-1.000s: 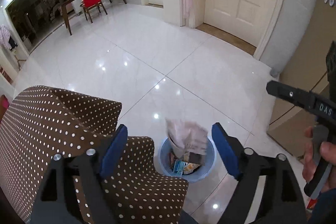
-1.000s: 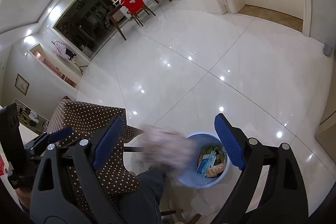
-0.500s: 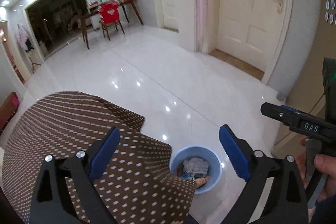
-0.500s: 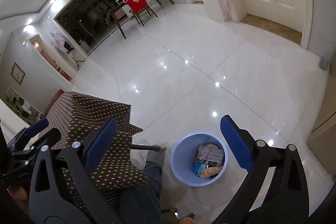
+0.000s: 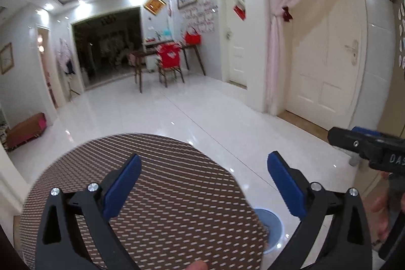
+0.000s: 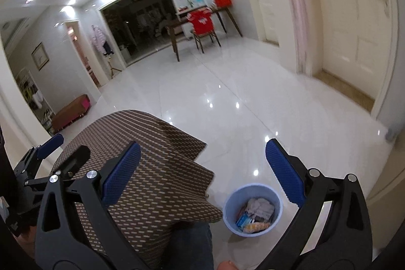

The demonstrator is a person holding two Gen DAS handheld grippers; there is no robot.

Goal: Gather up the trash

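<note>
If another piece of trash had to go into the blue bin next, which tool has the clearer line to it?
Right, probably. The right tool sees the whole blue bin on the floor; from the left tool, the dotted tablecloth hides most of it. Both are empty.

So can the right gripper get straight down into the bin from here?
Probably yes. The right gripper is open and empty, and the bin sits uncovered on the floor just past the tablecloth edge, nothing above its mouth.

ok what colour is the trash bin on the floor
Light blue; the trash bin shows best in the right wrist view.
</note>
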